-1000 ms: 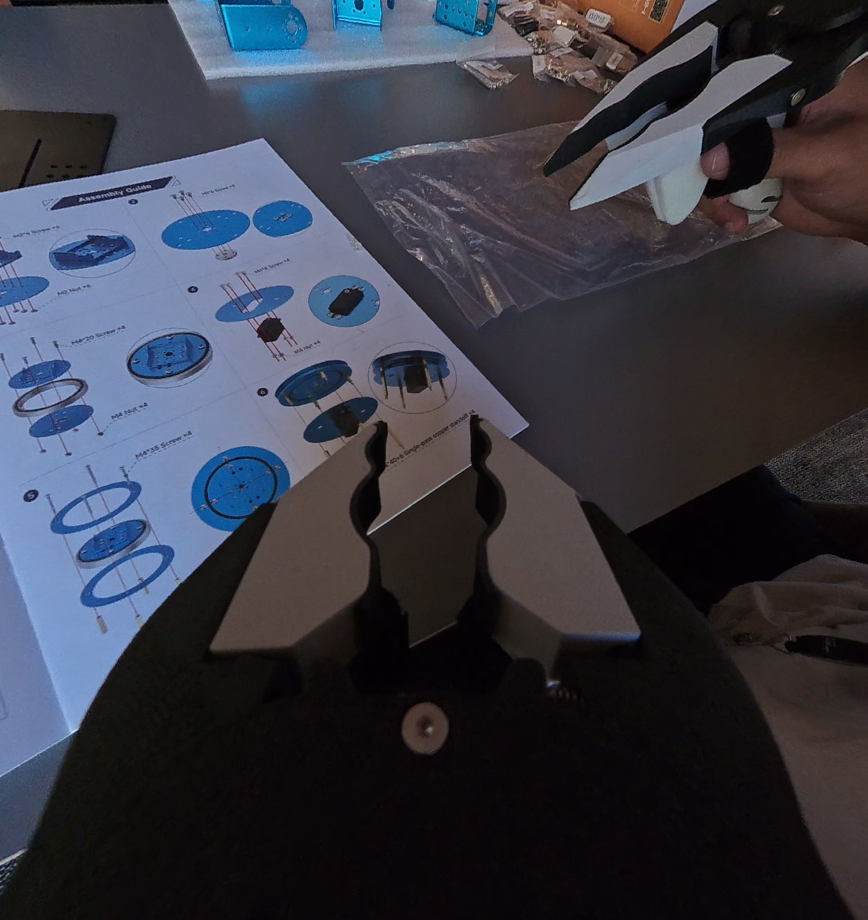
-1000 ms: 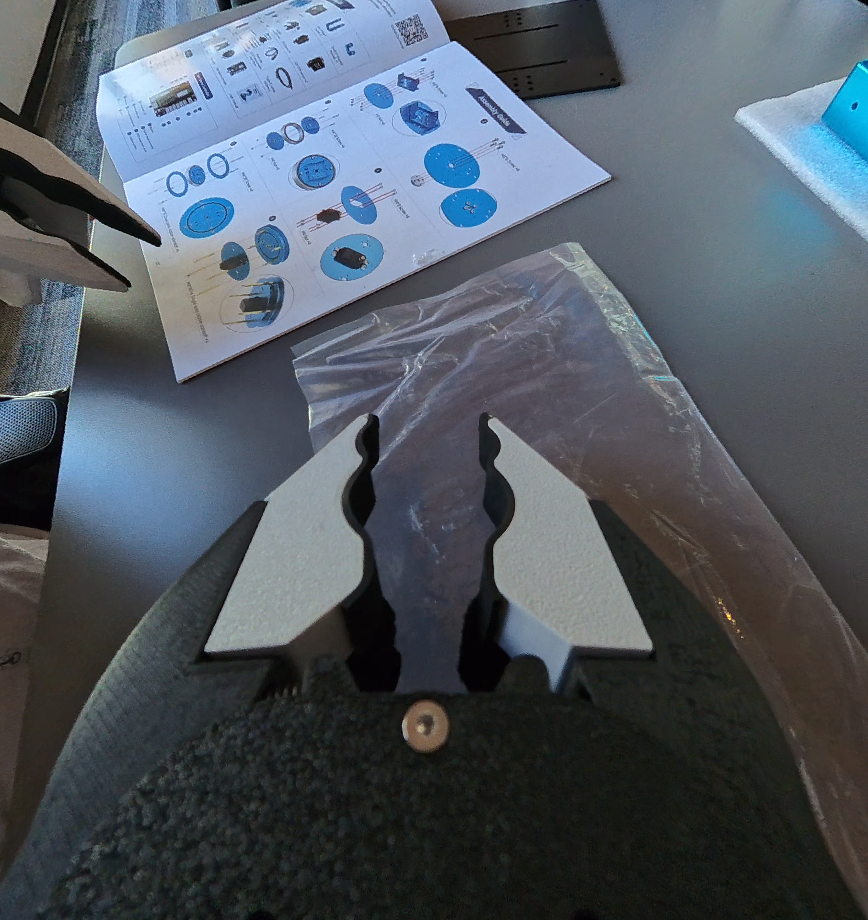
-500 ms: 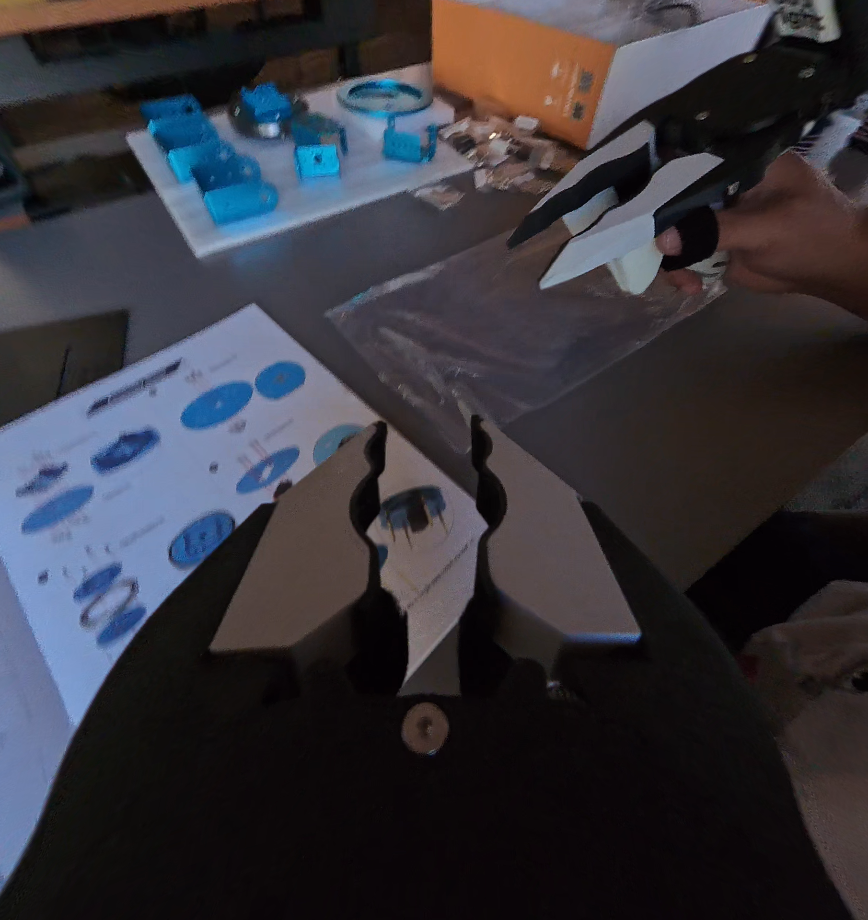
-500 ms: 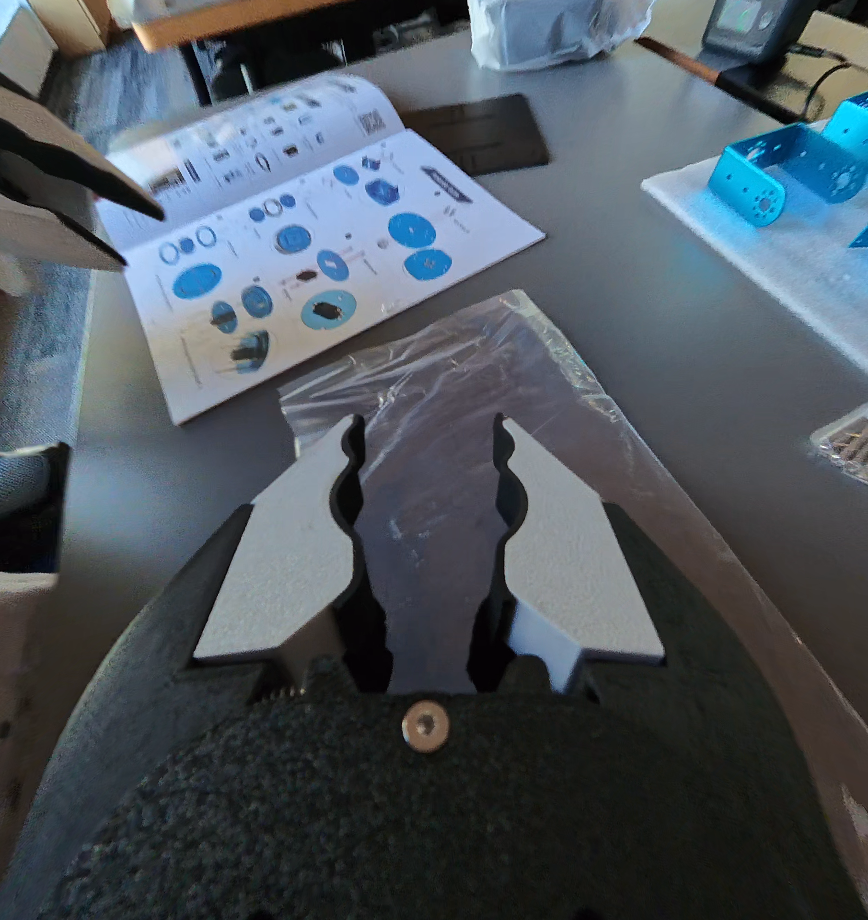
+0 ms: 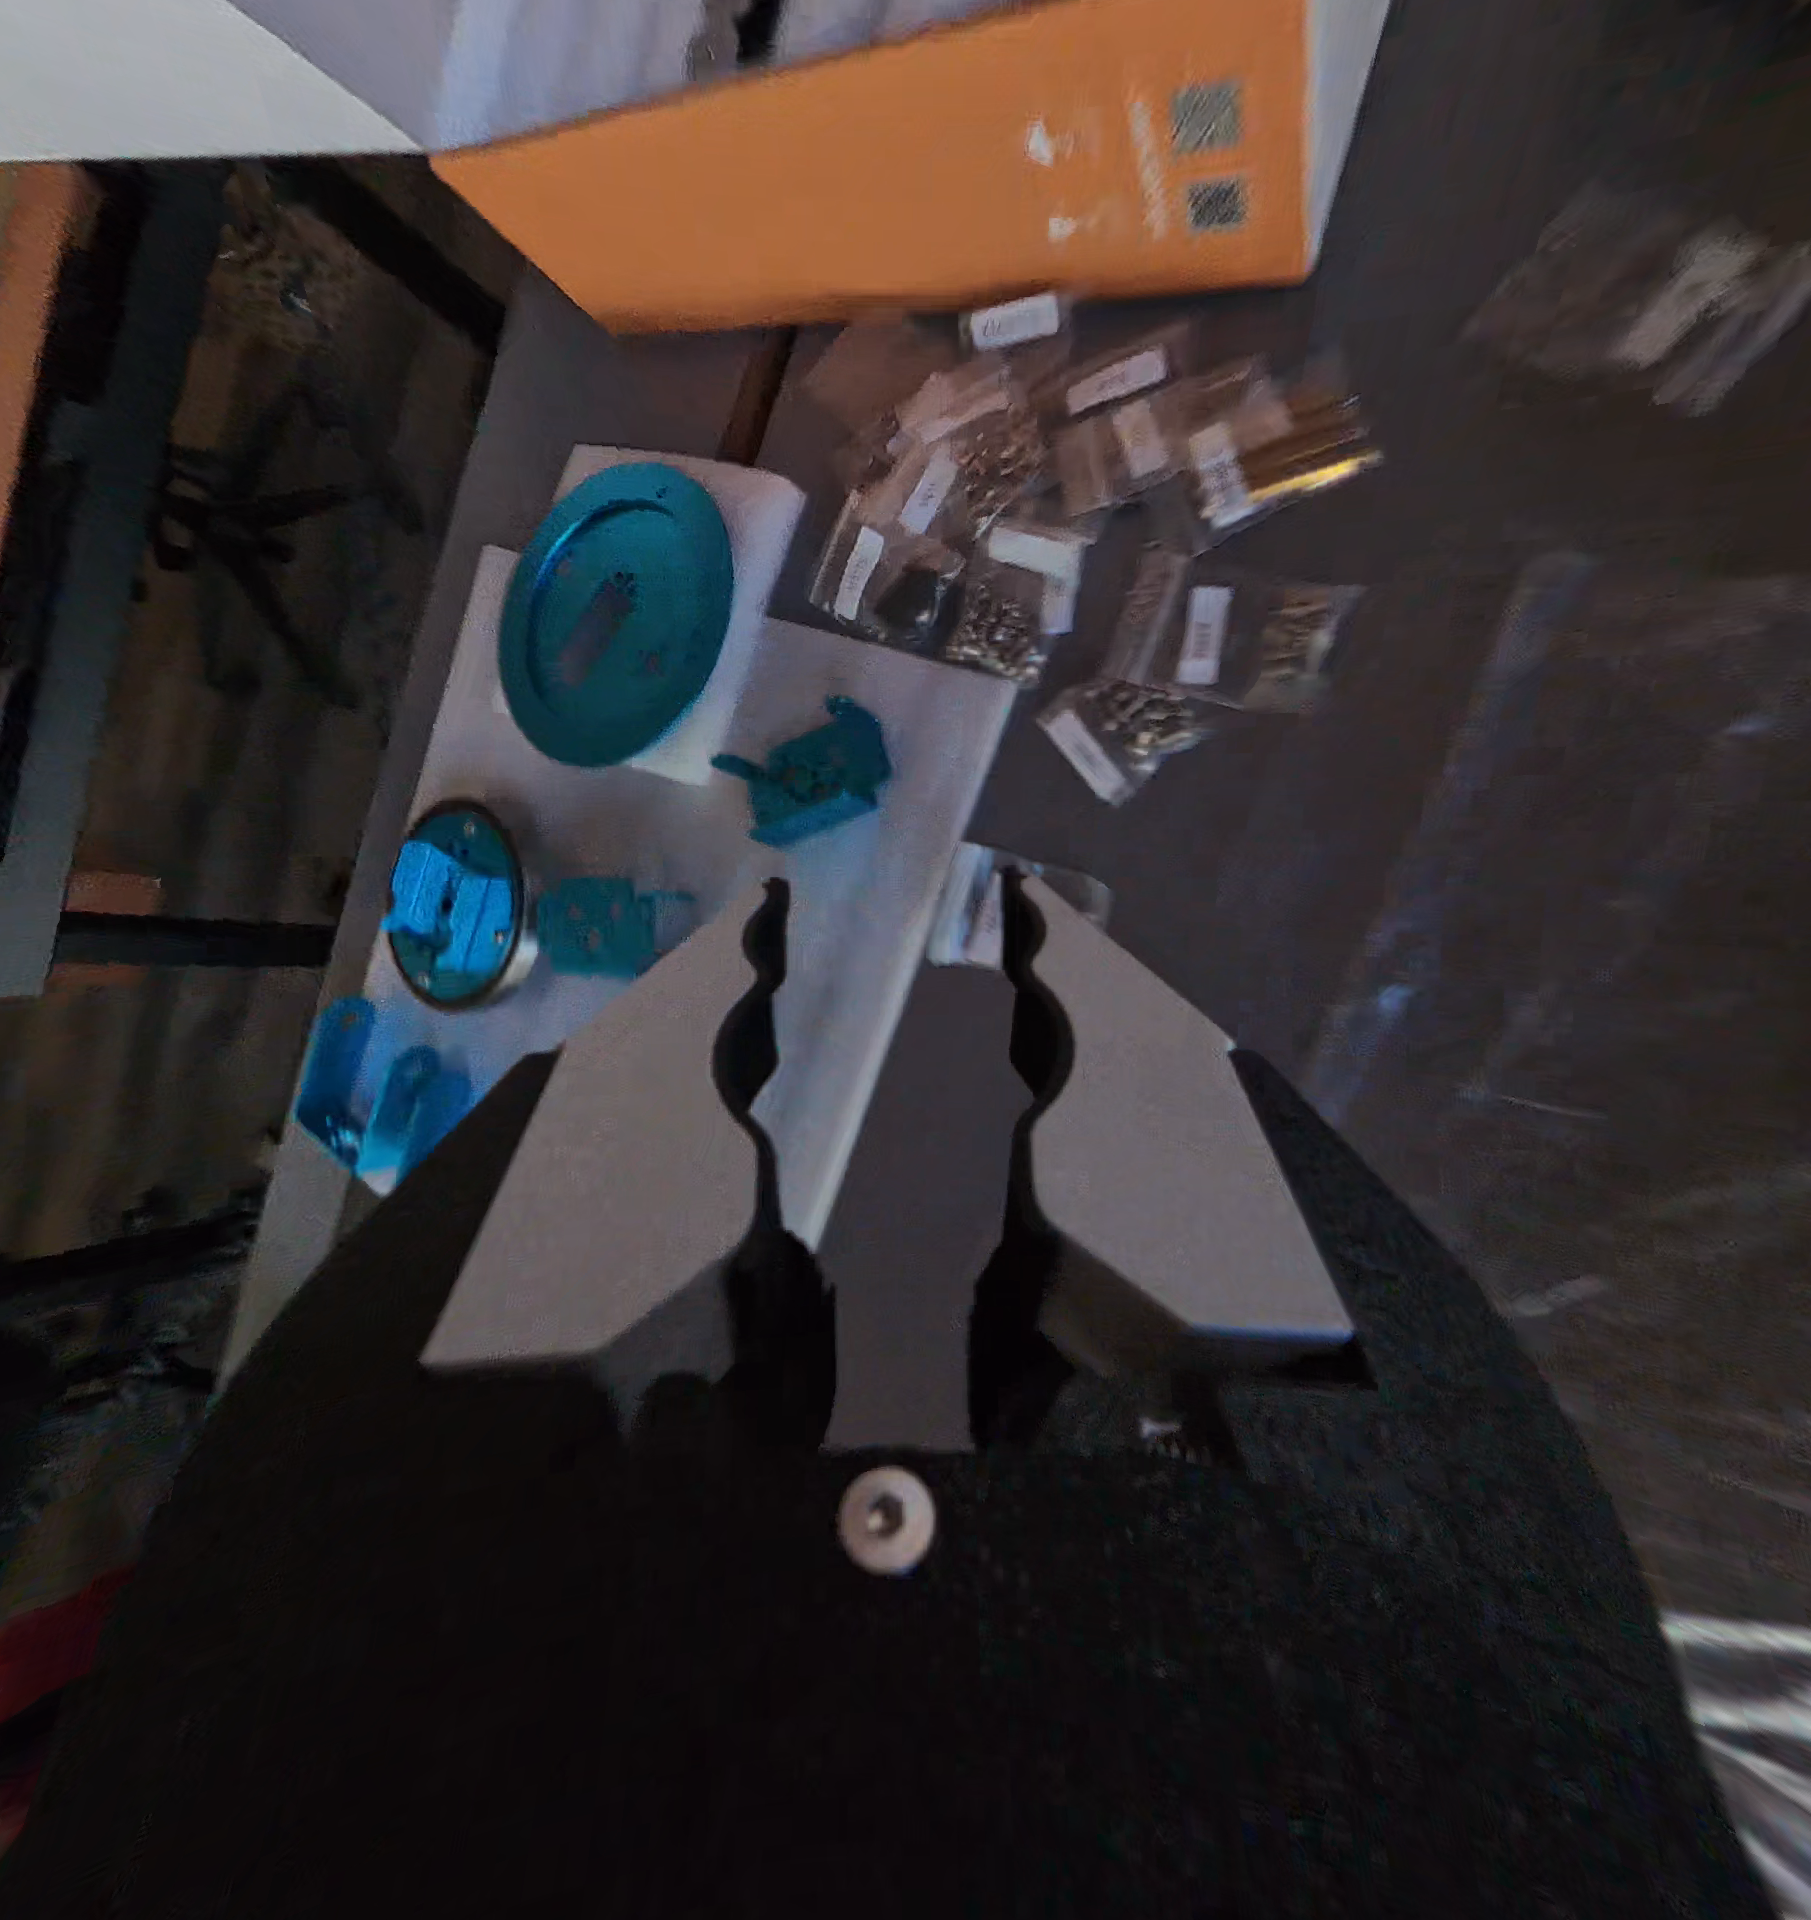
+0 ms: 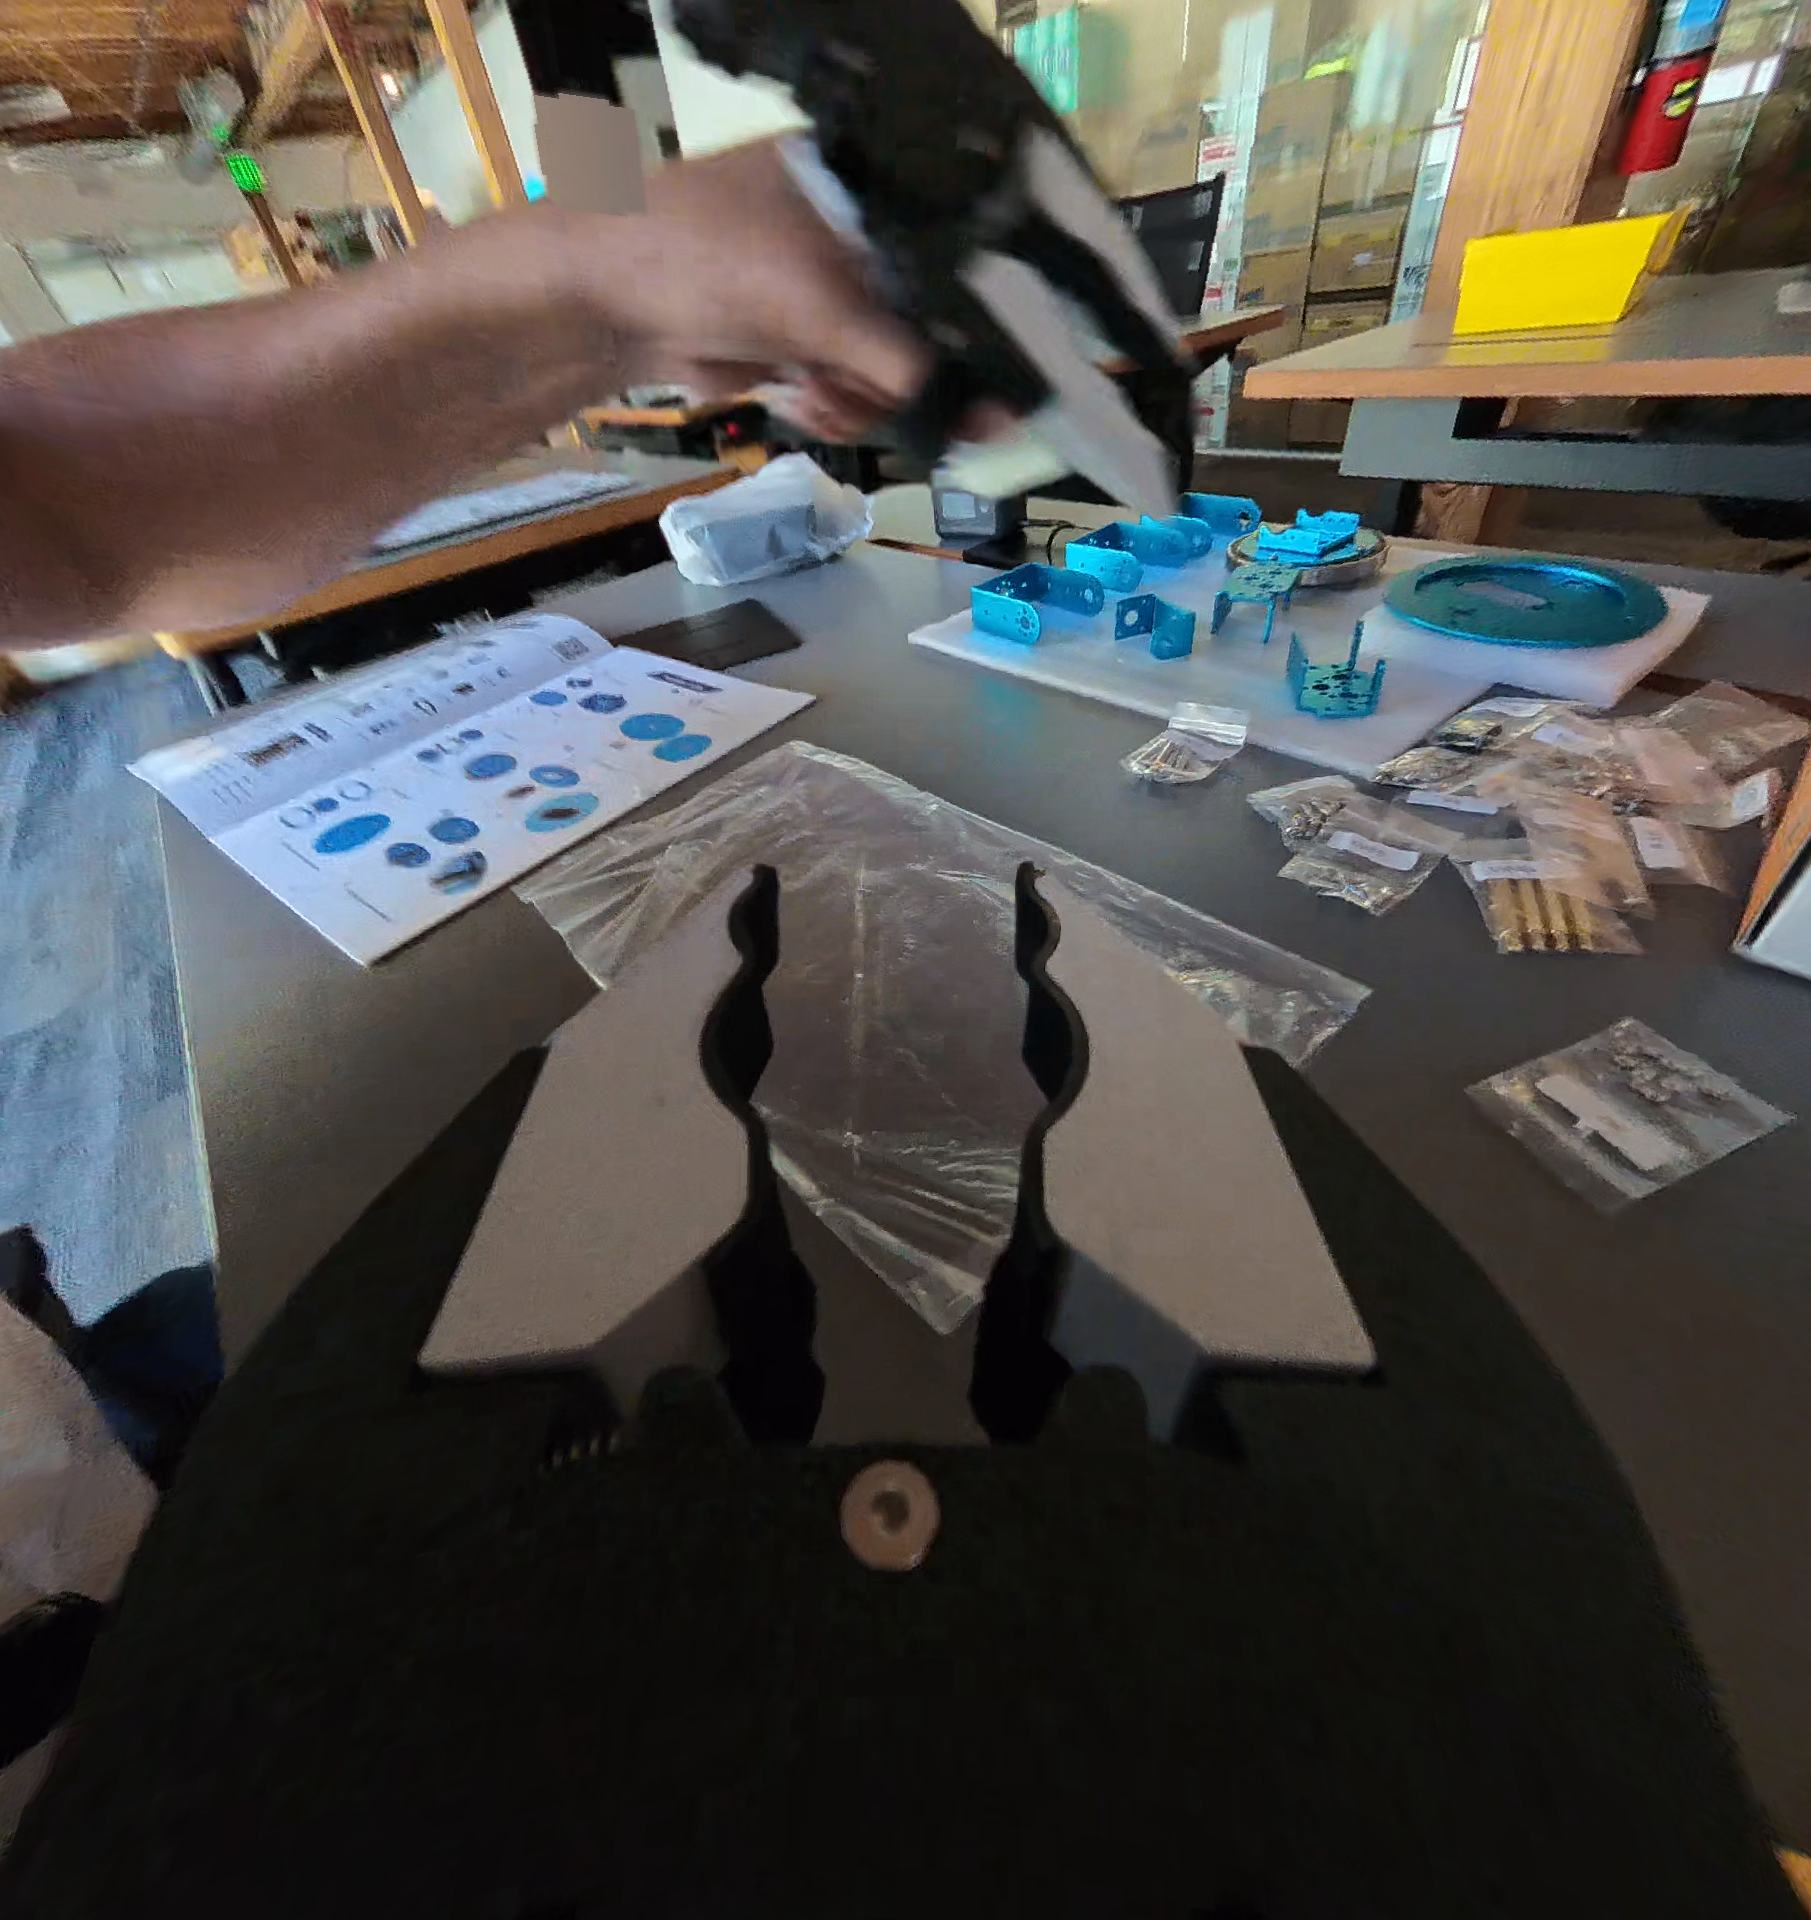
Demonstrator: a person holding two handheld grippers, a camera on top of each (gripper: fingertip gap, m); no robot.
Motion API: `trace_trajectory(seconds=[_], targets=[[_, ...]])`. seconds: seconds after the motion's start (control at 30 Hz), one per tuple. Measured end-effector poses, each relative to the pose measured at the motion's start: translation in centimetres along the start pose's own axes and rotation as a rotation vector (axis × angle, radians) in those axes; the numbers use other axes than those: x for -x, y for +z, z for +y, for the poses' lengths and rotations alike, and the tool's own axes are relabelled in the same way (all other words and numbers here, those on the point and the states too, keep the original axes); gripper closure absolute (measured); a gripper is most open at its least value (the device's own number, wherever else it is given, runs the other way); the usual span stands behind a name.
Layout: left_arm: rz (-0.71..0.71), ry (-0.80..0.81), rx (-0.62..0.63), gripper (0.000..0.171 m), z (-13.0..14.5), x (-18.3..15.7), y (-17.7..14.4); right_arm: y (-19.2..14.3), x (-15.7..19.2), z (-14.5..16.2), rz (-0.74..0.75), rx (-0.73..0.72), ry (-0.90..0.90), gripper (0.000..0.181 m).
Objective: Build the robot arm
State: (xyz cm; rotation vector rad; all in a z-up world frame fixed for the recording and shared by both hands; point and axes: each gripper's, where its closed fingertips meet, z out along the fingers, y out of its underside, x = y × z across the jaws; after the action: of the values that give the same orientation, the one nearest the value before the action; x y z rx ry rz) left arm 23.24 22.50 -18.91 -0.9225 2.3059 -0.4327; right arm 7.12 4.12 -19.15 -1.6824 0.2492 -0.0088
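Right wrist view: the right gripper [image 6: 896, 883] hovers parted and empty over the clear plastic bag [image 6: 911, 935] at centre frame; the left gripper [image 5: 885, 894], likewise parted and empty, hangs above the white foam sheet [image 5: 859, 883].

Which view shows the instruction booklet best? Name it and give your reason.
The right wrist view. The instruction booklet lies open on the grey table, left of the clear plastic bag, whole but slightly blurred. The left wrist view points at the blue metal parts and shows no booklet at all.
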Motion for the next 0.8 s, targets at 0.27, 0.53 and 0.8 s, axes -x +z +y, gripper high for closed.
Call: trace_trajectory(seconds=[0.27, 0.53, 0.8], targets=[[0.270, -0.012, 0.334, 0.116, -1.8, 7.1, 16.4, -0.5, -0.2, 0.4, -0.020, 0.000, 0.049, 0.135], [0.197, 0.097, 0.381, 0.138, -0.7, 7.4, 17.6, 0.0, 0.6, 1.0, -0.061, 0.036, 0.045, 0.140], [0.017, 0.323, 0.410, 0.159, 0.4, 6.4, 15.9, 0.0, 0.8, 1.0, -0.079, 0.033, 0.065, 0.141]])
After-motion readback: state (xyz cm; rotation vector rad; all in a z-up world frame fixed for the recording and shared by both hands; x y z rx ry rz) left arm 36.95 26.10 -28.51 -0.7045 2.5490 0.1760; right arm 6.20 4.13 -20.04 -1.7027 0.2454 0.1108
